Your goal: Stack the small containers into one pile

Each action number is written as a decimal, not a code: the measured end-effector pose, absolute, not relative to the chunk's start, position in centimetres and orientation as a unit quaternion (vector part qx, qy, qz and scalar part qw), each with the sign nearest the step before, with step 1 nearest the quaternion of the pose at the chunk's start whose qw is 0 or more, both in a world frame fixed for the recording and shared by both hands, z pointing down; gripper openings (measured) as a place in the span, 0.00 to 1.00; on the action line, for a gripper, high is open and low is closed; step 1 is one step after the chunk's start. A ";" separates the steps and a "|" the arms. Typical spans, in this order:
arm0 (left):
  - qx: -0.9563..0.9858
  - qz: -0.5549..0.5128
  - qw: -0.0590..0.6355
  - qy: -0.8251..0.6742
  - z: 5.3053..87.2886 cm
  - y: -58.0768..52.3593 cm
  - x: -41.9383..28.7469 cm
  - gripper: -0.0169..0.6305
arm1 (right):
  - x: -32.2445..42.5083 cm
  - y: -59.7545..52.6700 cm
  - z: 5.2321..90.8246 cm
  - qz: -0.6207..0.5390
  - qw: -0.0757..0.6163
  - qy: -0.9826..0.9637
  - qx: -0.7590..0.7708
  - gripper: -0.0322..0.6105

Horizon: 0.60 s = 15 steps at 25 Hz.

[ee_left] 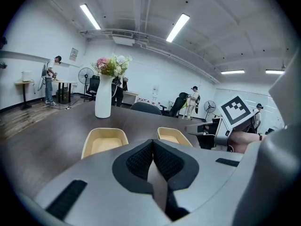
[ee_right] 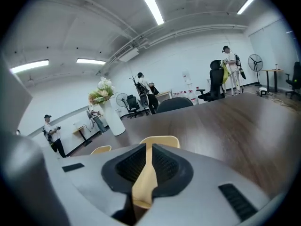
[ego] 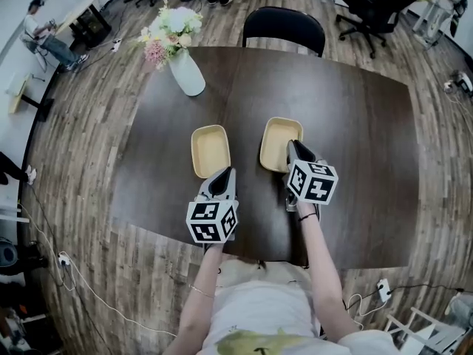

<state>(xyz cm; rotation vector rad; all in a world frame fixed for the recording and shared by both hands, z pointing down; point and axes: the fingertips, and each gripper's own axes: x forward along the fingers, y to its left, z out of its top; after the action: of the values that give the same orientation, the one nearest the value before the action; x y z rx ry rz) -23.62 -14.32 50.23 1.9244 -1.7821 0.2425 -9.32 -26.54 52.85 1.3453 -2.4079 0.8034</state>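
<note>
Two small tan containers lie side by side on the dark table (ego: 355, 124). Just short of the near edge of the left container (ego: 210, 150) (ee_left: 104, 140) hovers my left gripper (ego: 224, 174) (ee_left: 153, 145), its pads meeting at the tips with nothing between them. My right gripper (ego: 292, 148) (ee_right: 149, 147) is shut on the near right rim of the right container (ego: 278, 143) (ee_left: 173, 136) (ee_right: 160, 141); the tan wall runs down between its pads. In the right gripper view the left container (ee_right: 101, 149) peeks out at the left.
A white vase of flowers (ego: 186, 71) (ee_left: 103, 98) (ee_right: 115, 119) stands on the table's far left. A black chair (ego: 284, 26) is tucked in at the far edge. People and office chairs are farther off in the room.
</note>
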 end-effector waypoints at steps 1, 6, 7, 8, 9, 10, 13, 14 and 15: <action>0.704 0.087 0.250 -0.659 50.1 -14.1 -23.8 0.06 | -9.7 -26.2 52.7 0.277 0.130 -0.835 0.456 0.13; 0.688 0.079 0.242 -0.680 49.6 -13.1 -25.4 0.06 | -12.5 -24.0 51.1 0.324 0.054 -0.869 0.371 0.10; 0.685 0.077 0.240 -0.684 49.5 -13.0 -25.8 0.06 | -13.0 -23.7 50.8 0.328 0.044 -0.873 0.358 0.10; 0.682 0.075 0.238 -0.688 49.3 -12.8 -26.2 0.06 | -13.5 -23.5 50.5 0.327 0.040 -0.877 0.349 0.10; 0.678 0.073 0.237 -0.691 49.2 -12.7 -26.7 0.06 | -14.0 -23.2 50.3 0.325 0.039 -0.881 0.342 0.10; 0.675 0.071 0.237 -0.695 49.2 -12.4 -27.2 0.06 | -14.6 -23.0 50.1 0.324 0.040 -0.884 0.336 0.10; 0.666 0.069 0.241 -0.703 49.1 -11.6 -28.7 0.06 | -16.4 -22.1 49.8 0.330 0.039 -0.887 0.321 0.10; 0.663 0.068 0.243 -0.705 49.1 -11.4 -29.2 0.06 | -17.0 -21.9 49.7 0.332 0.039 -0.887 0.318 0.10; 0.662 0.068 0.244 -0.706 49.2 -11.2 -29.6 0.06 | -17.5 -21.7 49.8 0.334 0.041 -0.888 0.314 0.10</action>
<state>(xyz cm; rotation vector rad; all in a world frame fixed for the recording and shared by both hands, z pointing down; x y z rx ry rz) -29.62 -11.17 49.19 1.8066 -1.9276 0.1856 -17.54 -21.68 49.76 0.9607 -2.7189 1.0235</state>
